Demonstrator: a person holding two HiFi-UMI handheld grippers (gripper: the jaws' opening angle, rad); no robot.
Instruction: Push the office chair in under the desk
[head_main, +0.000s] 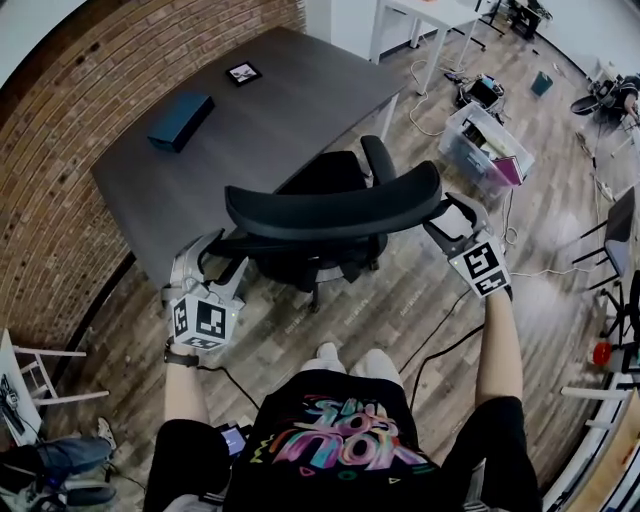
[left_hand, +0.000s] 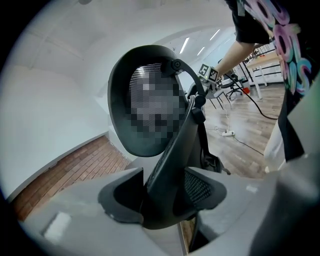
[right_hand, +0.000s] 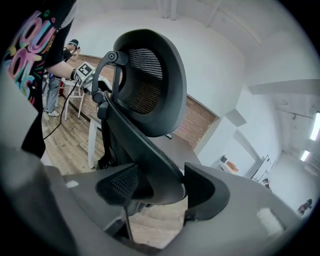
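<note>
At the near edge of the dark desk, the black office chair stands facing it. 2 grippers clamp its backrest: left gripper on the left end, right gripper on the right end.

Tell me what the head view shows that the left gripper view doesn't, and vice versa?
Only the head view: the desk top with a blue box, and the left gripper from outside. Only the left gripper view: ceiling lights, and its jaws closed on the office chair. Both: that chair, the right gripper, wooden floor.
</note>
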